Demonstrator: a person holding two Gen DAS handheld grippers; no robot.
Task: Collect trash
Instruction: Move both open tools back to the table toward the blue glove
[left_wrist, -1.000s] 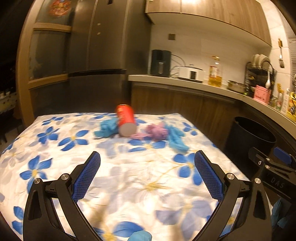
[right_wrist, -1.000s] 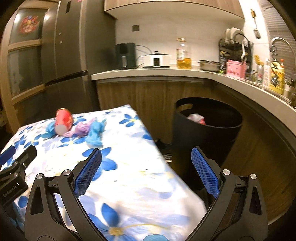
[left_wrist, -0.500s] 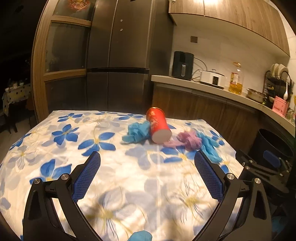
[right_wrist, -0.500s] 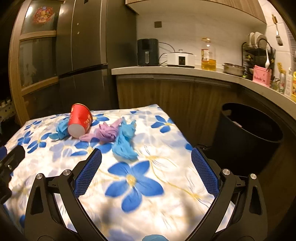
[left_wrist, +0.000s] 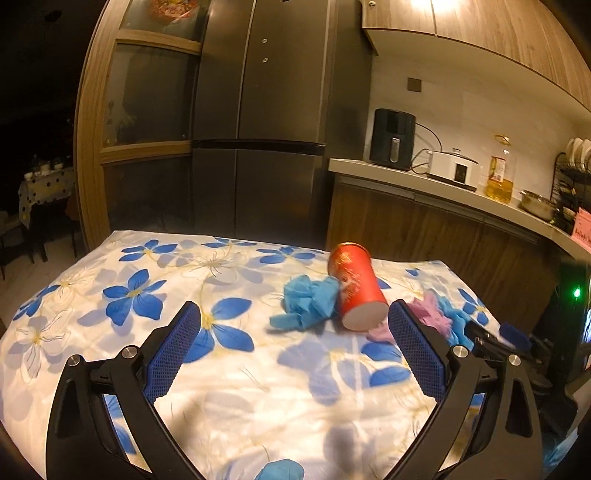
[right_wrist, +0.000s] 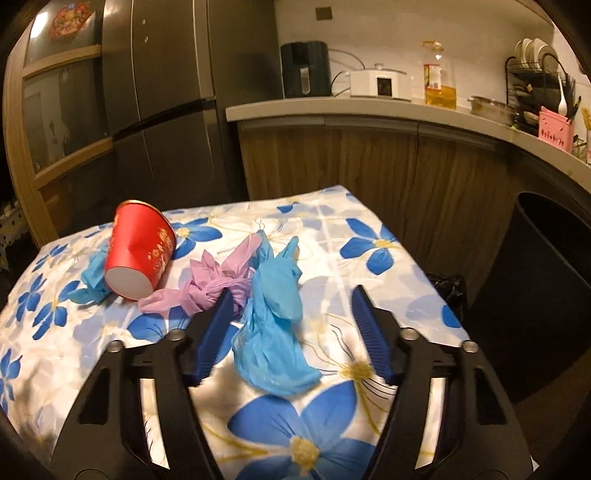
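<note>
1. we count one red cup (right_wrist: 138, 251) lying on its side on the table (right_wrist: 369, 229).
2. two blue gloves (right_wrist: 275, 317), one purple glove (right_wrist: 218, 277) beside it.
3. our right gripper (right_wrist: 293, 332) has just been closing around one blue glove, pads apart from it.
4. left gripper (left_wrist: 295, 349) spread, empty.

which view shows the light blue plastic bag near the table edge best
The right wrist view: the light blue plastic bag lies whole and close between the open jaws. In the left wrist view only a sliver shows behind a finger.

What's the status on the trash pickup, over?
Right gripper jaws just been closing around blue plastic bag, pads not yet pressing. Left gripper open, empty. Red cup and purple bag alongside; nothing blocking.
</note>
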